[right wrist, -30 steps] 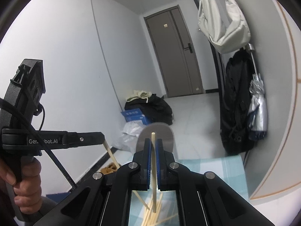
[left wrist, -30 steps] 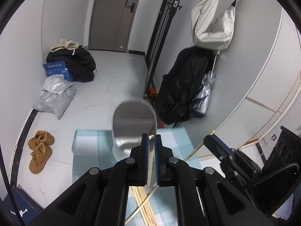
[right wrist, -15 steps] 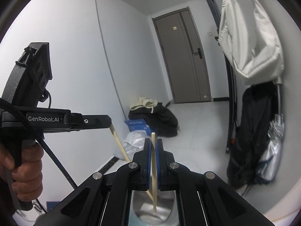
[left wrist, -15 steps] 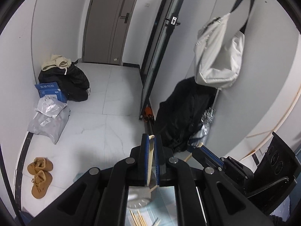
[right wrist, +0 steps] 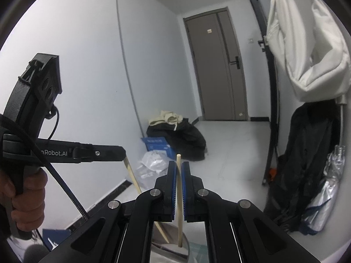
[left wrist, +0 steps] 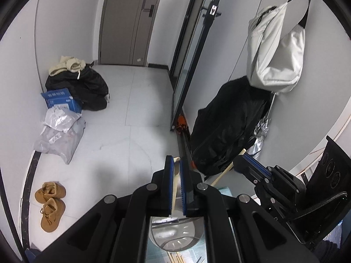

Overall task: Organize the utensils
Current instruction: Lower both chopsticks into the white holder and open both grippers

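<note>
At the bottom centre of both frames, each hand-held gripper, left [left wrist: 176,186] and right [right wrist: 179,188], pinches one chopstick [right wrist: 179,199] above the metal holder [left wrist: 173,234]; release only once tips sit inside.

The left hand-held gripper [left wrist: 176,171] pinches a wooden chopstick [left wrist: 174,188] above a metal utensil holder [left wrist: 173,234]; the right hand-held gripper [left wrist: 245,164] grips another chopstick [left wrist: 228,168]

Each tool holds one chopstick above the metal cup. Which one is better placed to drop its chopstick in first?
Probably the right tool: its chopstick hangs nearly upright, tip inside the metal cup. The left tool holds its chopstick slanted.
</note>
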### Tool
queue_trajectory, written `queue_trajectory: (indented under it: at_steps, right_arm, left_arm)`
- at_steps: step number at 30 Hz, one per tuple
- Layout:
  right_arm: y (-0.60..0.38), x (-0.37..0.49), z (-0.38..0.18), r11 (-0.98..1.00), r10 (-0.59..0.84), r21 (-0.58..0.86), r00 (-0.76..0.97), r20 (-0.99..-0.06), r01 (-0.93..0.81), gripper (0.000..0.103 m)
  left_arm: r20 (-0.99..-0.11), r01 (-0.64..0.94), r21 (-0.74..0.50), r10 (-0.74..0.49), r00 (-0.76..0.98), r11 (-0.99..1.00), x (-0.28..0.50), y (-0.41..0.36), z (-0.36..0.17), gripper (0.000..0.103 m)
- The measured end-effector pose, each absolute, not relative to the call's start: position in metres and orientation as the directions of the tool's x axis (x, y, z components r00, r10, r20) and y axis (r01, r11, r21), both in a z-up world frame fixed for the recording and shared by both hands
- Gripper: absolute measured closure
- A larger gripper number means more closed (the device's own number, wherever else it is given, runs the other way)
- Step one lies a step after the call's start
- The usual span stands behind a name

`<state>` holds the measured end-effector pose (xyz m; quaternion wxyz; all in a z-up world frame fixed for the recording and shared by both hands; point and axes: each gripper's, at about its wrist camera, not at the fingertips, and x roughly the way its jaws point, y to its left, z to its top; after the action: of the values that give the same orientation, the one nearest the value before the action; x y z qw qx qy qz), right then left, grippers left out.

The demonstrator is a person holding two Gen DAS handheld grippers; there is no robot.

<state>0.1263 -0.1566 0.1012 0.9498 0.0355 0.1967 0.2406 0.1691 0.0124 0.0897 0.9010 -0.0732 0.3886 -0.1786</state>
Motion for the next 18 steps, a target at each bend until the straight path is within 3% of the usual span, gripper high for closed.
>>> queue_trajectory:
  at_steps: [12, 16, 18]
  right_arm:
    - [-0.144, 0.128, 0.062, 0.846, 0.514, 0.123, 0.733, -0.446, -0.519, 0.098]
    - [-0.15, 0.13, 0.054, 0.824, 0.555, 0.194, 0.69, -0.465, -0.532, 0.093]
    - [-0.156, 0.126, 0.052, 0.819, 0.568, 0.238, 0.675, -0.472, -0.522, 0.082]
  left_arm:
    - [-0.706, 0.273, -0.314, -0.416, 0.573, 0.909, 0.176, 0.007, 0.063, 0.1]
    - [-0.718, 0.255, -0.316, -0.406, 0.565, 0.914, 0.173, 0.011, 0.06, 0.1]
    - [-0.722, 0.241, -0.312, -0.394, 0.568, 0.919, 0.169, 0.014, 0.058, 0.093]
